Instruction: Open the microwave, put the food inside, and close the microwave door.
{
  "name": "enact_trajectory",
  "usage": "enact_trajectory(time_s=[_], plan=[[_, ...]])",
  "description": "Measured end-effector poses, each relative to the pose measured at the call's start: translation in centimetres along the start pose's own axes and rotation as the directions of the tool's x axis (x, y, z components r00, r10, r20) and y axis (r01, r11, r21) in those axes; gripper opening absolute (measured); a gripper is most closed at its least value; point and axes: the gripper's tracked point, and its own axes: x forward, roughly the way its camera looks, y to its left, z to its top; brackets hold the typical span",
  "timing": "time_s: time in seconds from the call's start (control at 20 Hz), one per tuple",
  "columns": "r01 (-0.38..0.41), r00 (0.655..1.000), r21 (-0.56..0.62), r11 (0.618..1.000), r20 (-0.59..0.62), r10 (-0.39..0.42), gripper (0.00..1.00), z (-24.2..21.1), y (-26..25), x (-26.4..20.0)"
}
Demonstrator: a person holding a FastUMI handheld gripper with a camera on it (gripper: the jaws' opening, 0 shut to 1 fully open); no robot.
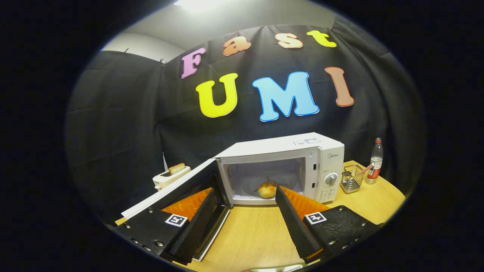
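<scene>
A white microwave (287,155) stands on the wooden table (257,230) with its door (177,189) swung wide open to the left. A round bread roll (267,189) lies inside the cavity, on the turntable. My gripper (244,194) is open, its two fingers spread wide in front of the cavity with nothing between them. The left finger (200,219) overlaps the open door's inner face; whether it touches the door I cannot tell. The right finger's tip (281,194) sits just right of the roll, in front of the cavity's opening.
A white toaster (170,176) with a slice of toast stands behind the open door on the left. Right of the microwave are a wire basket (351,181) and a clear plastic bottle (375,160). Black cloth walls close the booth behind.
</scene>
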Motion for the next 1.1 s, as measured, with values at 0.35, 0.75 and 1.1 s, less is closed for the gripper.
enact_trajectory(time_s=[0.35, 0.75, 1.1], plan=[[-0.071, 0.997, -0.054, 0.996, 0.014, 0.071, 0.97, -0.1, 4.4, -5.5], [-0.201, 0.979, -0.08, 0.976, 0.019, 0.203, 0.97, 0.3, 11.6, -7.6], [-0.336, 0.941, -0.11, 0.936, 0.008, 0.339, 0.97, -0.1, 18.6, -8.4]])
